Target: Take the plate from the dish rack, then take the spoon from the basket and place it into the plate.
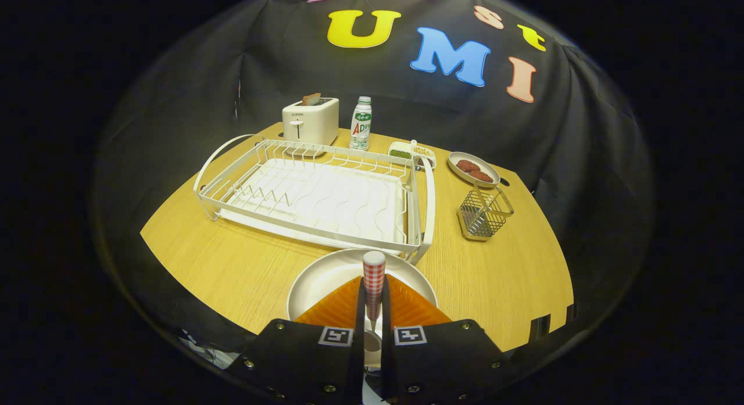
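Observation:
A white plate (325,277) lies on the wooden table just in front of the white dish rack (314,196), directly under my fingers. My gripper (372,300) is shut on a spoon with a red-and-white checked handle (374,277); the handle stands upright between the fingers and the bowl end hangs low near their base, over the plate. The wire basket (484,214) stands to the right of the rack, beyond the fingers, with nothing in it. The dish rack holds no dishes.
Behind the rack stand a cream toaster (310,121) with a slice in it and a small bottle (361,124). A divided dish of grains (411,153) and a plate with red patties (474,168) lie at the back right. The table's front edge runs close under the gripper.

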